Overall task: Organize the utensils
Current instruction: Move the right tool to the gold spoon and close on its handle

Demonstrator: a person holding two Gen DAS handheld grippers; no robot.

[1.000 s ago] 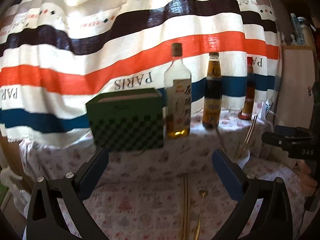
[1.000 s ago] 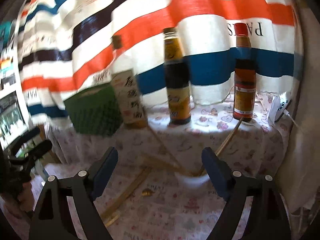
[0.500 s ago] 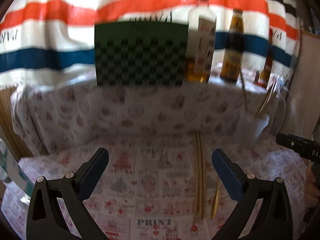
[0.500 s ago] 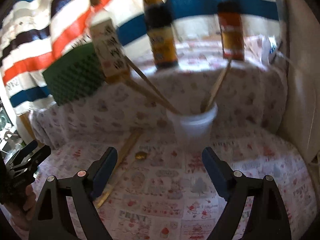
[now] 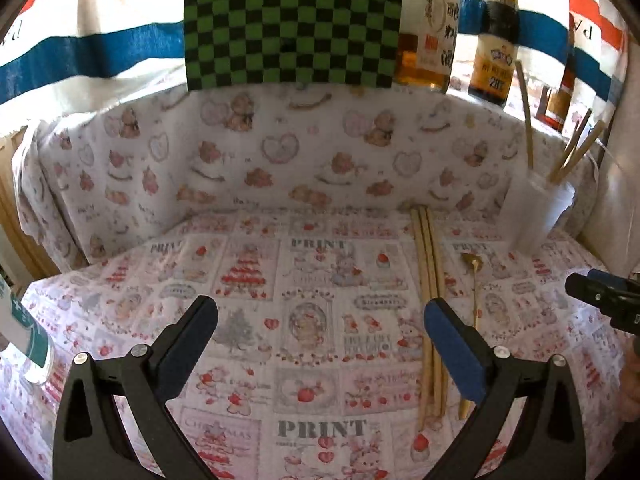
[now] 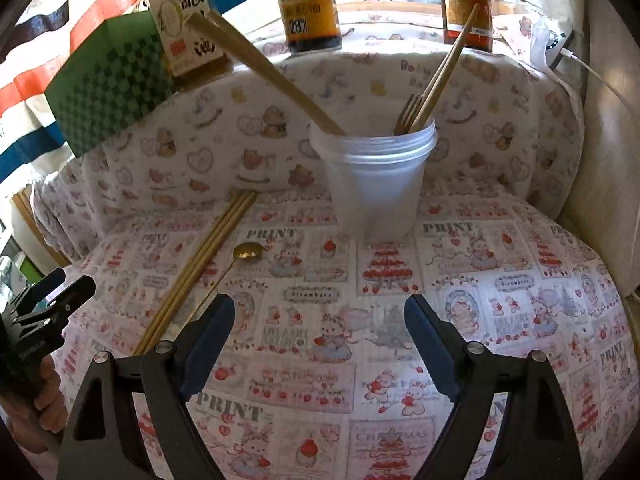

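Both grippers, left gripper (image 5: 320, 320) and right gripper (image 6: 320, 316), wide open, holding nothing. Chopsticks (image 6: 200, 264) and spoon (image 6: 248, 251) flat on cloth (image 6: 500, 280), left of cup (image 6: 374, 184). Could knock cup over if bumped.

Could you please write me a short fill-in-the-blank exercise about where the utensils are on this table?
1. The fork stands inside the white ____.
2. The gold spoon lies flat on the tablecloth right beside the loose ____.
3. The left gripper is open and holds ____.
4. Behind the cup, three ____ stand on the raised ledge next to a green checkered box.

Missing words: cup; chopsticks; nothing; bottles
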